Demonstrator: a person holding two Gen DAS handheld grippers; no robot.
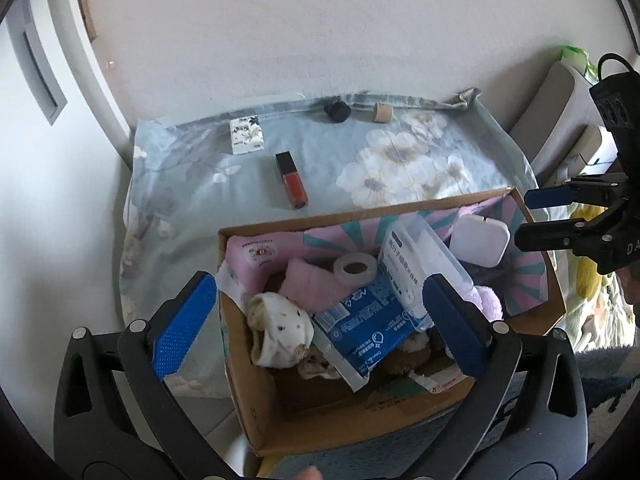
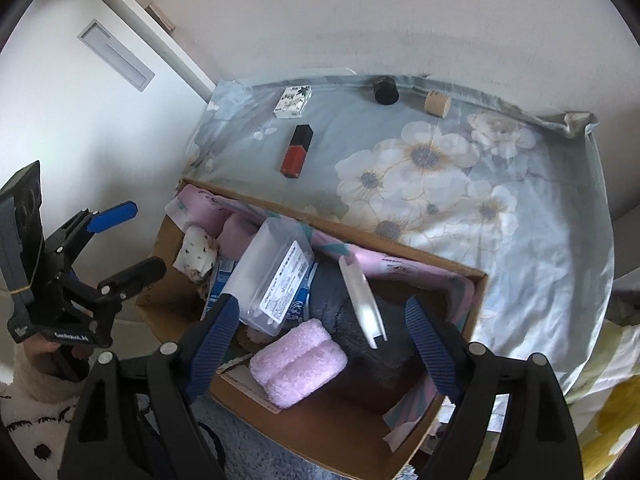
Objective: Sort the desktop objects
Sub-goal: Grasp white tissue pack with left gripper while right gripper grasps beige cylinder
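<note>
Both jaws are held wide open with nothing in them, above the cardboard box point(image 1: 256, 408) that is already packed with things. A red lip bottle point(image 1: 291, 180) is left on the flowered cloth point(image 2: 520, 152), likely to be picked next.

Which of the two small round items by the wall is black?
The left one, the black cap; the tan cork-like cylinder lies to its right.
</note>
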